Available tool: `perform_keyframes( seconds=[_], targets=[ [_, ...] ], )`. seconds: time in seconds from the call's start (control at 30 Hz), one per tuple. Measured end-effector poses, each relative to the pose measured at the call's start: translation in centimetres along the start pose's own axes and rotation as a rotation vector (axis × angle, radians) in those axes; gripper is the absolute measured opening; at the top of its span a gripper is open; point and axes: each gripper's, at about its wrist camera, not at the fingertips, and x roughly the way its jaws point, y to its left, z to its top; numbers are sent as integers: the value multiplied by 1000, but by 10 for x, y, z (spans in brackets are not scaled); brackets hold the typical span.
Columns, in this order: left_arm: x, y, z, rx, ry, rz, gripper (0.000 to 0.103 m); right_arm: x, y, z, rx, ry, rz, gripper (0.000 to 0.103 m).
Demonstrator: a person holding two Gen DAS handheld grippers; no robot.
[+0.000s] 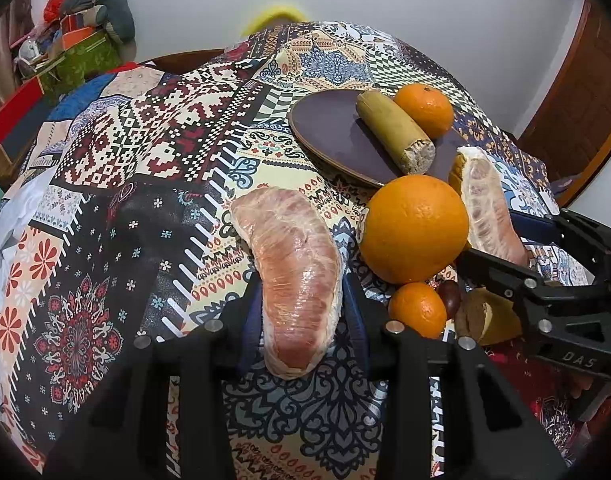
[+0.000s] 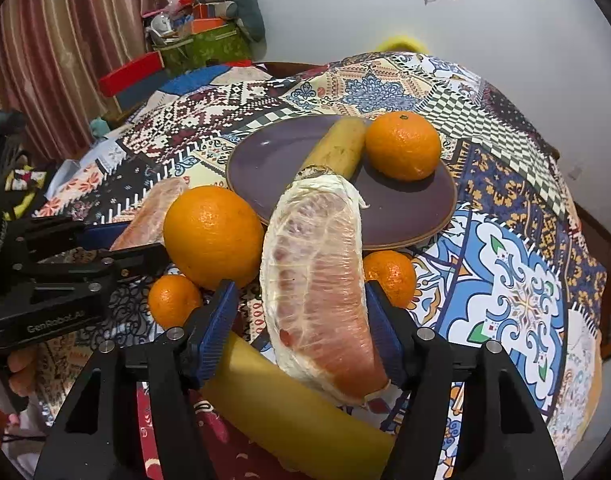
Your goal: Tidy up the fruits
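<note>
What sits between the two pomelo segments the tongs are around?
The big orange lies between the left tongs' pomelo segment and the right tongs' pomelo segment, clearest in the right wrist view. A small mandarin sits just below it.
</note>
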Motion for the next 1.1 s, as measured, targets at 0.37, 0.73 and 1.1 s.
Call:
perform_keyframes(
  seconds=[0.37, 0.73, 1.1],
  targets=[
    [-16, -7, -14, 14, -16, 5, 37, -5, -6, -1, 20, -13, 3, 45],
    [-47, -16, -12, 37, -72, 3, 23, -31, -16, -4, 74, -59, 45, 42],
    [-45, -6, -34, 24, 18, -22, 23, -64, -28, 3, 91, -145, 38, 41]
  ],
)
